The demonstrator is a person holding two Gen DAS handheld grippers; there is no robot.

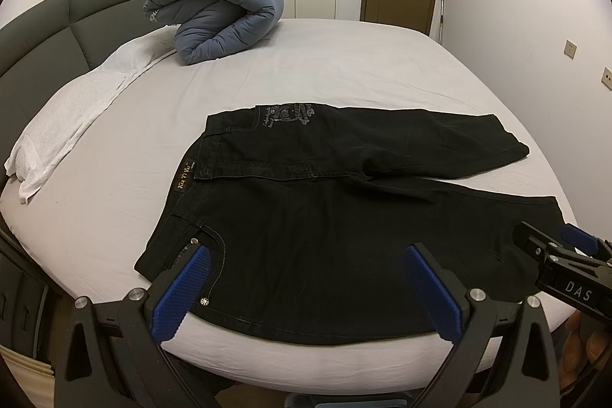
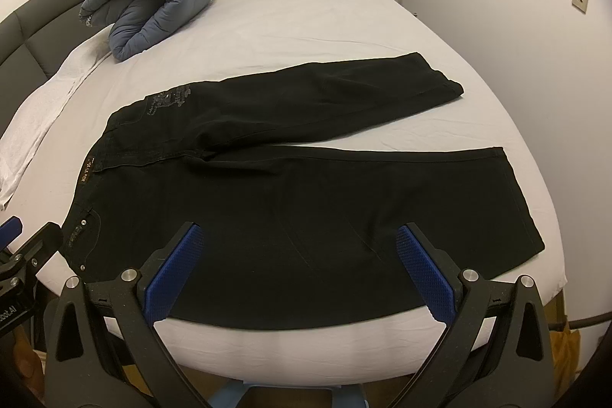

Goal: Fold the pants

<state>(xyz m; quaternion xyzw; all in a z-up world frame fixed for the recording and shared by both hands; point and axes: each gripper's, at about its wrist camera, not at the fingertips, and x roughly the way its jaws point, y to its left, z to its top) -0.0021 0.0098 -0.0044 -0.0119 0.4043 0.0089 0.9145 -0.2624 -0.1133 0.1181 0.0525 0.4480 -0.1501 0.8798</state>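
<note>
The bed [image 1: 344,64] carried the black pants [image 1: 325,224] spread flat near its front edge, legs parted in a V, waistband to my left. To fold well, I judged I should pinch the near leg's outer seam at hip and hem, then lift it evenly onto the far leg. My left gripper [image 1: 306,278] and right gripper [image 2: 298,262] hovered low over that edge, fingers spread, holding nothing.
</note>
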